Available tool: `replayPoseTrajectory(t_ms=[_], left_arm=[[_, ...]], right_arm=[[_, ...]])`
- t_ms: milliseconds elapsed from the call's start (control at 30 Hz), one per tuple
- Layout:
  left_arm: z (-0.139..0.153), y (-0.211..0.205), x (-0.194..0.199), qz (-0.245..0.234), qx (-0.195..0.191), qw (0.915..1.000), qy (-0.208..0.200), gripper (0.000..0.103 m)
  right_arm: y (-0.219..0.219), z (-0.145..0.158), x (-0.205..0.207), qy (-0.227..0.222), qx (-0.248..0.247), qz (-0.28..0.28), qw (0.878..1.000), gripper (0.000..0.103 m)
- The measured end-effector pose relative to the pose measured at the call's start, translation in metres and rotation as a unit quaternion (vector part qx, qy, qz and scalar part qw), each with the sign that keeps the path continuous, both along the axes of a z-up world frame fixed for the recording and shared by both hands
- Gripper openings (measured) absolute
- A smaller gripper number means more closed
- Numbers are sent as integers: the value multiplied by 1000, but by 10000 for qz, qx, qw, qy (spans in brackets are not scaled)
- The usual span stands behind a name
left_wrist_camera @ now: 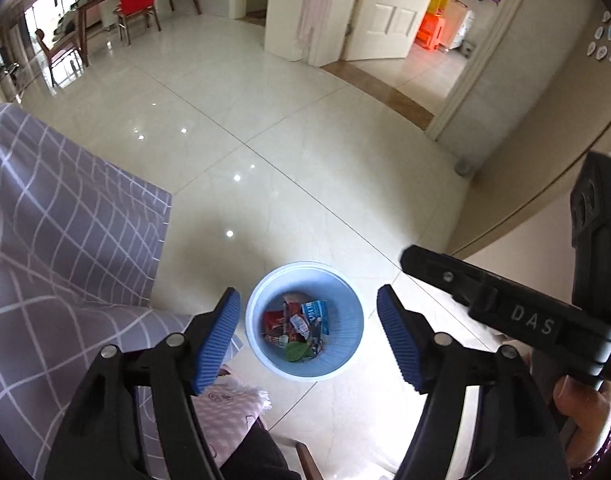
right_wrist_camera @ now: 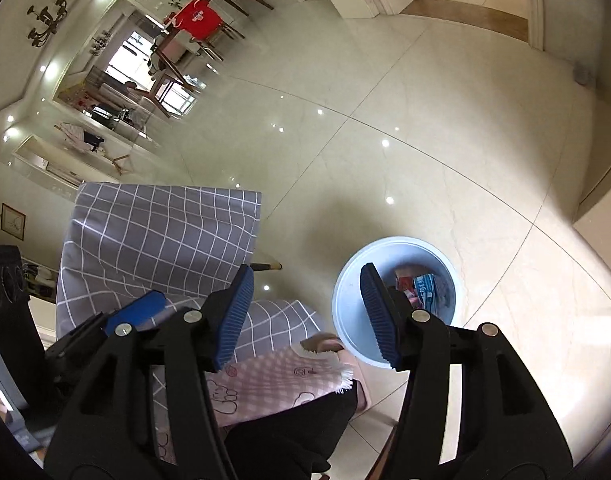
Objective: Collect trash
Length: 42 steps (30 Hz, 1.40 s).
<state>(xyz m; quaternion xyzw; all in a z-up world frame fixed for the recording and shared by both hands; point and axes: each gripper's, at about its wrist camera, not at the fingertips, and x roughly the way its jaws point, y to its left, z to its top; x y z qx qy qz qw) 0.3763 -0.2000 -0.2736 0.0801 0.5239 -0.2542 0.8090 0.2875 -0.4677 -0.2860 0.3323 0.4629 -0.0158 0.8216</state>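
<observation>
Gaping left gripper (left_wrist_camera: 309, 336); pale-blue bin (left_wrist_camera: 347, 354), colourful wrappers (left_wrist_camera: 297, 326) inside

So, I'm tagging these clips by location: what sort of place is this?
Most likely a home, an open living and dining area. A dining table with chairs stands at the far end of a glossy tiled floor, and panelled interior doors open onto other rooms. A small trash bin sits on the floor.

Bin (left_wrist_camera: 305, 322) is set on the floor (left_wrist_camera: 265, 120), framed between the left gripper (left_wrist_camera: 308, 336) fingers. Wrappers (left_wrist_camera: 297, 324) are piled in the bin. Covered furniture (left_wrist_camera: 65, 240) is found at the bin's 9 o'clock, doorway (left_wrist_camera: 425, 52) at 1 o'clock, right gripper (left_wrist_camera: 505, 304) at 3 o'clock. Cloth (right_wrist_camera: 273, 380) is draped at 7 o'clock.
</observation>
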Motion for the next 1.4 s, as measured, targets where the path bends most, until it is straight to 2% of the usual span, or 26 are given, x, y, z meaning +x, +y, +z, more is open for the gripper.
replayPoseTrajectory(t_ms=[133, 300, 467, 700, 933, 1067, 1400], left_arm=[[19, 7, -9, 83, 51, 9996, -264, 69], [58, 22, -27, 252, 12, 9970, -733, 71], [106, 49, -60, 557, -37, 9884, -1411, 76], [176, 88, -125, 1052, 86, 9627, -2493, 84], [227, 120, -196, 1403, -33, 9375, -3186, 90], [247, 127, -233, 1480, -50, 9251, -3497, 92], [274, 136, -299, 1652, -136, 9022, -3982, 94]], right_arm=[[3, 17, -13, -135, -250, 75, 9996, 55], [22, 62, -33, -564, -722, 214, 9956, 55], [44, 108, -65, -1090, -1046, 334, 9880, 56], [75, 169, -123, -1871, -1329, 465, 9722, 58], [107, 216, -185, -2532, -1777, 551, 9494, 65], [121, 236, -220, -2866, -1993, 550, 9355, 68], [143, 260, -287, -3438, -2395, 517, 9065, 72]])
